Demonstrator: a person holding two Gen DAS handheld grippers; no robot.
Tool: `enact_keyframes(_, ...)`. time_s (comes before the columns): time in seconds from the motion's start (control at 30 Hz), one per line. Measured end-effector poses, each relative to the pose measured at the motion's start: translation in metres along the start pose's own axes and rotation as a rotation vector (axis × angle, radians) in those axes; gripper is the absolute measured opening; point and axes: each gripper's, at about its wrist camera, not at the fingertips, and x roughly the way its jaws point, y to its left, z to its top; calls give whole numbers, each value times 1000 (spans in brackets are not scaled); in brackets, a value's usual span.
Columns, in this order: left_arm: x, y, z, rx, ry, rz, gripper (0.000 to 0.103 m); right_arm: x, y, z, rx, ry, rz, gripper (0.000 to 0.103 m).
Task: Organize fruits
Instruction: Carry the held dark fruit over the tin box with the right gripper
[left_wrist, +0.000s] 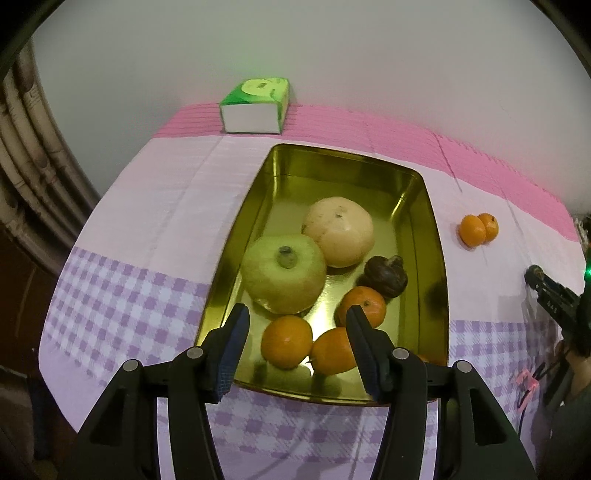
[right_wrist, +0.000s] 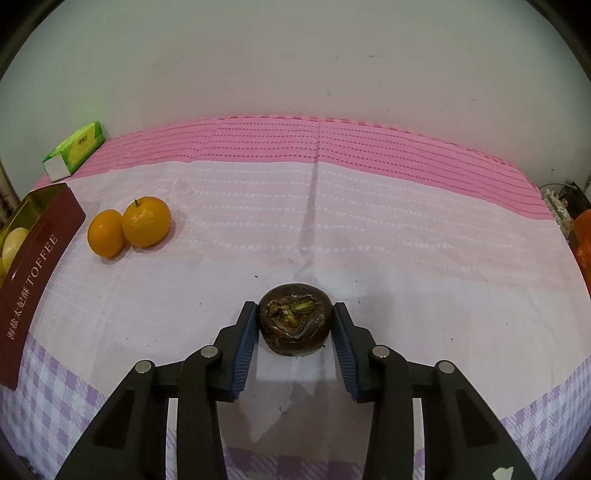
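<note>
A gold tin (left_wrist: 432, 236) on the cloth holds a green apple (left_wrist: 284, 278), a pale pear (left_wrist: 338, 230), a dark mangosteen (left_wrist: 386, 277) and three oranges (left_wrist: 286, 341). My left gripper (left_wrist: 297, 325) is open and empty just above the tin's near end. Two more oranges (left_wrist: 478, 229) lie on the cloth right of the tin; they also show in the right wrist view (right_wrist: 129, 227). My right gripper (right_wrist: 295, 323) stands open around a second dark mangosteen (right_wrist: 294, 324) on the cloth, its left pad touching the fruit, the right pad a hair off.
A green tissue pack (left_wrist: 255, 107) lies at the back against the wall, also seen in the right wrist view (right_wrist: 74, 151). The tin's red "TOFFEE" side (right_wrist: 33, 280) stands at the left. The right gripper (left_wrist: 554, 299) shows at the left view's right edge.
</note>
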Motion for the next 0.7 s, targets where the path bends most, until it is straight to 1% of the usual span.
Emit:
enact_keyframes(0.07, -1, 5, -1, -9, -4, 1, 55, -1, 2, 0, -3, 0, -2, 37)
enact_keyframes(0.2, -3, 11, -7, -10, -20, 30, 55, -7, 6, 1, -15, -9, -2, 37)
enact_keyframes(0.37, -3, 23, -11, -54, -13, 37, 56, -25, 24, 6, -39, -26, 38, 37)
enact_keyframes(0.5, -5, 23, -11, -46, -29, 89, 62, -43, 58, 15, -91, -53, 107, 37)
enact_keyframes(0.6, -7, 24, -11, -45, -34, 99, 67, -54, 91, 20, -144, -68, 165, 37)
enact_keyframes(0.7, -8, 25, -10, -51, -39, 118, 68, -64, 124, 23, -199, -78, 224, 37)
